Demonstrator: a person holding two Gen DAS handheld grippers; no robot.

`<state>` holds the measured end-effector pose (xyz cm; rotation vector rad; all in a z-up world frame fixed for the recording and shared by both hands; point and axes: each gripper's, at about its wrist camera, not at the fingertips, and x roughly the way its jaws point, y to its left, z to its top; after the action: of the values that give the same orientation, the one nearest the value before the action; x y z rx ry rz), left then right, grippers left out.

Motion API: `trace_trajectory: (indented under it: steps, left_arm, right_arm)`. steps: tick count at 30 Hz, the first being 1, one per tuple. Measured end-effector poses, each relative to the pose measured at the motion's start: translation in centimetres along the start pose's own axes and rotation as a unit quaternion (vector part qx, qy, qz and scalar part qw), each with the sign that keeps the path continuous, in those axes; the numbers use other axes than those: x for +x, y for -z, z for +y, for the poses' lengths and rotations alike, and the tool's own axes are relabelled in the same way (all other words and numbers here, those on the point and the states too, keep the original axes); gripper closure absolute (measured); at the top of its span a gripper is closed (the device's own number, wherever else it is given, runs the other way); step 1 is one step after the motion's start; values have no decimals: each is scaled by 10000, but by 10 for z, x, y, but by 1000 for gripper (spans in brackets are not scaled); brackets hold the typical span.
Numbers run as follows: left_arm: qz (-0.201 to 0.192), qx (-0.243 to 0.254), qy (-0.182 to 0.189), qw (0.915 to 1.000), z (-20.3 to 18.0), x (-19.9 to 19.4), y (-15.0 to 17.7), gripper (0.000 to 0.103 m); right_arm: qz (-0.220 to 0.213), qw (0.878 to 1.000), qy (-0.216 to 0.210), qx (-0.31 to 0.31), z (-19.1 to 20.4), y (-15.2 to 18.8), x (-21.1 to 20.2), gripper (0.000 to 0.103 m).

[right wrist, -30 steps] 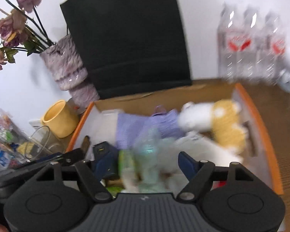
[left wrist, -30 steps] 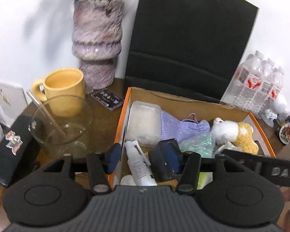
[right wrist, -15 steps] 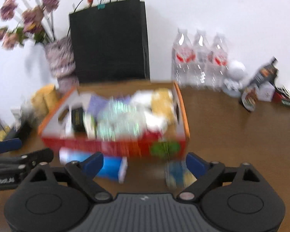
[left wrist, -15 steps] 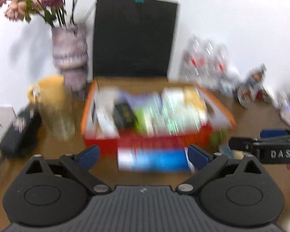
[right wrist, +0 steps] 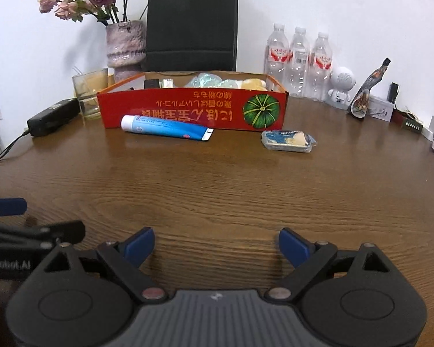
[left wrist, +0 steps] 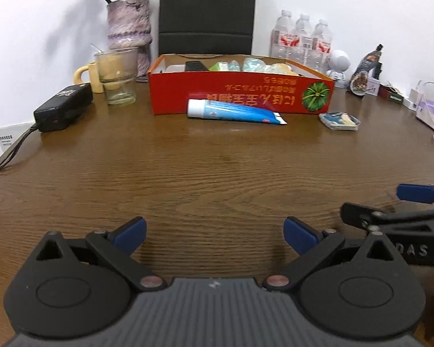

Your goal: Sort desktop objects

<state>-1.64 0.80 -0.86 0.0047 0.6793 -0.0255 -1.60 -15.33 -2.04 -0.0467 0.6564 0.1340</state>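
A red cardboard box (left wrist: 240, 95) (right wrist: 192, 110) stands at the back of the brown table, holding several items. A blue toothpaste tube (left wrist: 234, 111) (right wrist: 165, 126) lies against the box's front wall. A small blue and yellow packet (left wrist: 339, 121) (right wrist: 288, 141) lies to the right of the tube. My left gripper (left wrist: 214, 234) is open and empty, low over the near table. My right gripper (right wrist: 216, 244) is open and empty beside it, and it also shows in the left wrist view (left wrist: 390, 205).
A glass cup (left wrist: 117, 75), yellow mug (left wrist: 86, 75), vase (left wrist: 129, 30) and black power brick (left wrist: 63, 107) stand left of the box. A black bag (right wrist: 191, 27) and water bottles (right wrist: 299, 60) stand behind. A white figurine (right wrist: 342, 86) and small items line the right.
Both grippers have pulled back from over the box to the near side of the table. The left gripper's jaws, narrow a second ago, now stand wide open.
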Motion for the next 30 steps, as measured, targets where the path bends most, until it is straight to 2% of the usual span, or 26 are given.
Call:
trace_trajectory:
  steps: [9, 30]
  left_arm:
    - [113, 64, -32, 9999, 0, 7, 3, 0]
    - [115, 69, -41, 9999, -2, 3, 4, 0]
  right_arm:
    - [182, 9996, 73, 218, -5, 3, 5, 0]
    - [200, 9997, 3, 162, -5, 9, 3, 0]
